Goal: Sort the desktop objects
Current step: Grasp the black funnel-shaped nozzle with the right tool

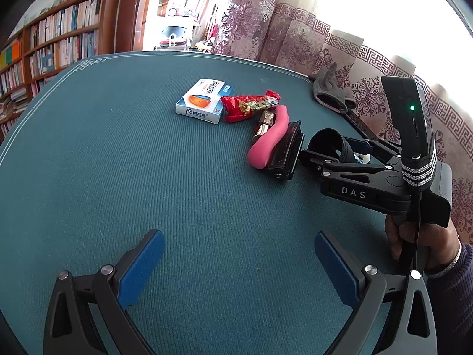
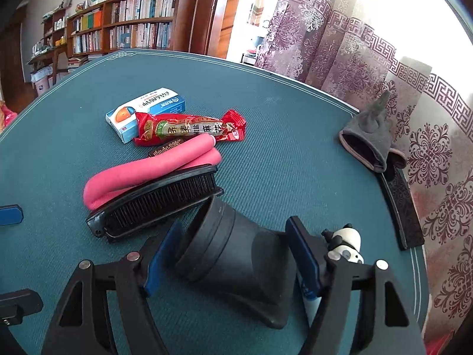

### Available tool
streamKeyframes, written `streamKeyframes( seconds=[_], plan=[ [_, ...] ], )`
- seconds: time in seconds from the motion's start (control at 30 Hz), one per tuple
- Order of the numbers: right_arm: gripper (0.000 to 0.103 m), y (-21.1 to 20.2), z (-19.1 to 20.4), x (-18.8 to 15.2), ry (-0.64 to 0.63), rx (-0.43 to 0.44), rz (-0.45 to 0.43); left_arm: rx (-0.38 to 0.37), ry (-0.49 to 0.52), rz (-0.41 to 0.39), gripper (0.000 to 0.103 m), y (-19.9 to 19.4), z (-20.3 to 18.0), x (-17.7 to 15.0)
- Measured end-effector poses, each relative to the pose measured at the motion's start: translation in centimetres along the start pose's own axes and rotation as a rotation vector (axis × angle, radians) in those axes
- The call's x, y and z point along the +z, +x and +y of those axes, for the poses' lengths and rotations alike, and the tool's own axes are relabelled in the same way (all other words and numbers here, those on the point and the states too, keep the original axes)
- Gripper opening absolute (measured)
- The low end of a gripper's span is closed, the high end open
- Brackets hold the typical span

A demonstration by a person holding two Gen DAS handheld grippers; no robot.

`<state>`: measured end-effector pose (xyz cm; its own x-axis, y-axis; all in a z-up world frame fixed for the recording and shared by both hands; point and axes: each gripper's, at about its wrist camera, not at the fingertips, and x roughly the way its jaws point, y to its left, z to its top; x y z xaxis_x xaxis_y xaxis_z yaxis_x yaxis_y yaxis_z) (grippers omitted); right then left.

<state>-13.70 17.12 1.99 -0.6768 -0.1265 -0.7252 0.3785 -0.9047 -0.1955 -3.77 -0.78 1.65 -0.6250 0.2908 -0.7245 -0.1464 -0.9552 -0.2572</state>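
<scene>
black plastic cup [image 2: 233,254] is clamped on its side by the right tool [image 2: 233,254], low over the green surface [image 2: 295,153] beside the brush [image 2: 159,204], presumably for sorting; the left tool [image 1: 239,266] is held apart, empty.

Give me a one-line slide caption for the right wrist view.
Right gripper closed around a black cup on the green table, beside a brush, pink foam roller and snack packet.
</scene>
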Motion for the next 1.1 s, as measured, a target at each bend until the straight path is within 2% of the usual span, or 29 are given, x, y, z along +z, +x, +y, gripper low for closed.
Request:
streamKeyframes(
  seconds=[0.1, 0.2, 0.27, 0.33, 0.43, 0.67, 0.7, 0.77, 0.83, 0.97, 1.1],
  plan=[
    [0.072, -0.7, 0.6, -0.3, -0.006, -0.016, -0.001, -0.003, -0.001, -0.002, 0.103, 0.0, 0.1, 0.0],
    [0.071, -1.8, 1.1, -1.0, 0.01, 0.005, 0.006, -0.01, -0.005, -0.004, 0.103, -0.1, 0.2, 0.0],
    [0.068, -2.9, 1.3, -1.7, 0.042, 0.04, 0.013, -0.01, -0.005, -0.004, 0.103, -0.1, 0.1, 0.0],
    [0.058, -4.4, 1.2, -2.4, 0.107, 0.095, 0.009, -0.009, -0.005, -0.005, 0.103, -0.1, 0.1, 0.0],
    [0.051, -6.5, 1.2, -3.4, 0.176, 0.165, -0.003, -0.006, -0.002, -0.004, 0.103, -0.1, 0.1, 0.0],
    [0.046, -9.1, 1.7, -5.3, 0.231, 0.254, -0.001, -0.002, -0.003, -0.007, 0.103, -0.1, 0.3, 0.0],
    [0.048, -9.5, 2.0, -5.6, 0.212, 0.251, -0.003, -0.006, -0.006, -0.009, 0.103, -0.1, 0.4, 0.0],
    [0.057, -10.2, 2.7, -6.4, 0.172, 0.245, 0.007, -0.01, -0.009, -0.01, 0.103, -0.2, 0.4, 0.0],
    [0.082, -11.0, 3.2, -7.4, 0.133, 0.221, 0.005, -0.009, -0.008, -0.01, 0.103, -0.1, 0.4, 0.0],
    [0.082, -12.7, 4.3, -9.1, -0.008, 0.134, -0.01, -0.005, -0.006, -0.009, 0.103, -0.1, 0.4, 0.0],
    [0.082, -12.9, 6.2, -9.9, -0.221, 0.037, -0.012, -0.004, -0.006, -0.009, 0.103, -0.1, 0.3, 0.0]
  ],
)
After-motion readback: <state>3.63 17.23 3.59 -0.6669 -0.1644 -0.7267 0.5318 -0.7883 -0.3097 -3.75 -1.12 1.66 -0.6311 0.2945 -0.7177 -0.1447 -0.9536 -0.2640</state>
